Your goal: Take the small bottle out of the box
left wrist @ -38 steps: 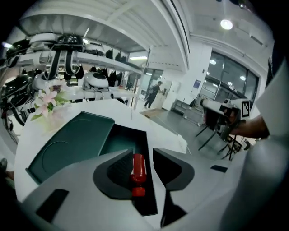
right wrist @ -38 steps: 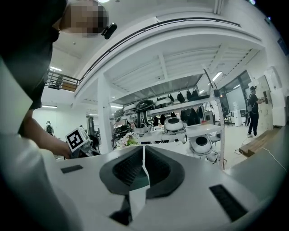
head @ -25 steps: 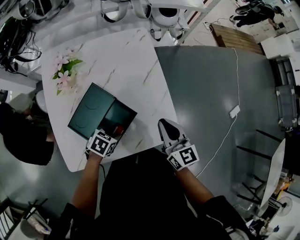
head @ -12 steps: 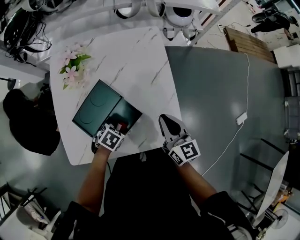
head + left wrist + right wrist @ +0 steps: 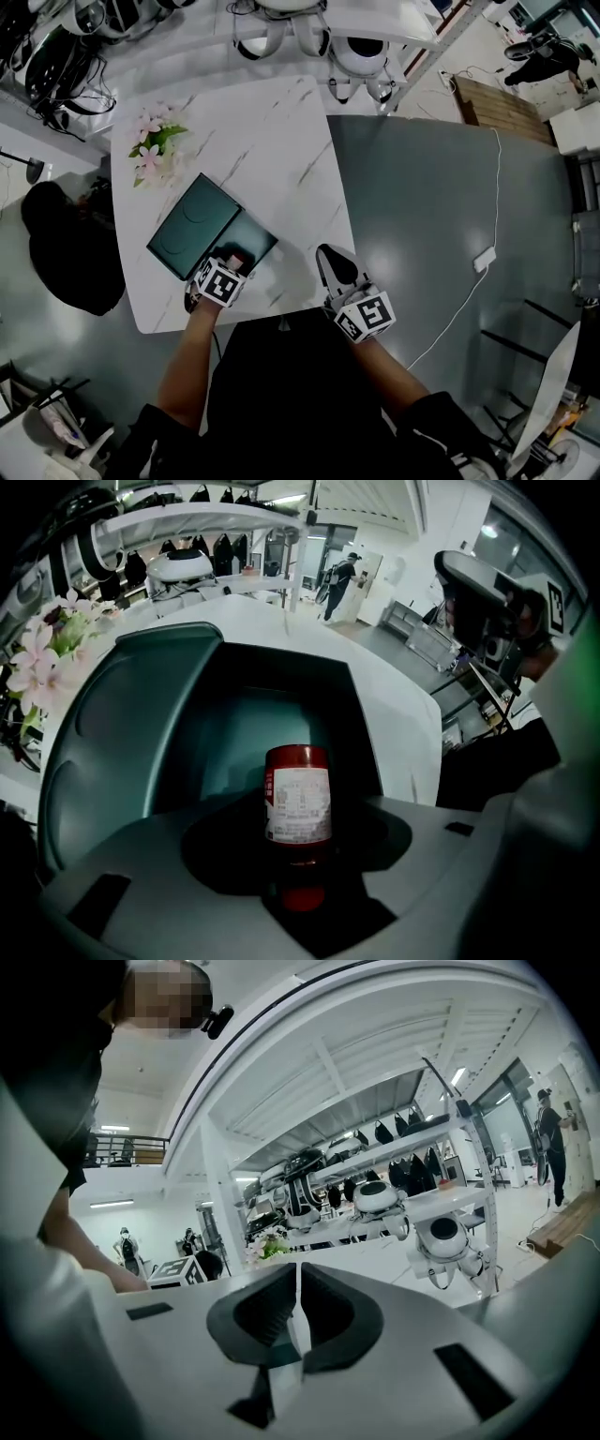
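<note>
The small red bottle (image 5: 298, 794) with a pale label stands upright in the open dark green box (image 5: 281, 691), near its front end. My left gripper (image 5: 300, 874) reaches into the box with the bottle between its jaws. The jaws are closing, and a dark gap still shows beside the bottle. From the head view the bottle (image 5: 239, 255) is a red spot just ahead of the left gripper (image 5: 232, 264). My right gripper (image 5: 330, 258) rests shut and empty over the table's near edge, right of the box (image 5: 255, 236).
The box lid (image 5: 192, 225) lies folded open to the left. Pink flowers (image 5: 155, 152) lie at the white marble table's (image 5: 272, 141) left edge. White robot heads (image 5: 361, 52) hang on a rack behind. A person in black (image 5: 66, 248) is at the left. A cable with a plug block (image 5: 485, 258) crosses the grey floor.
The left gripper has stayed at the box's near end by the bottle, and the right gripper has held its place. The head view has drifted a little, so the table sits further right in it.
</note>
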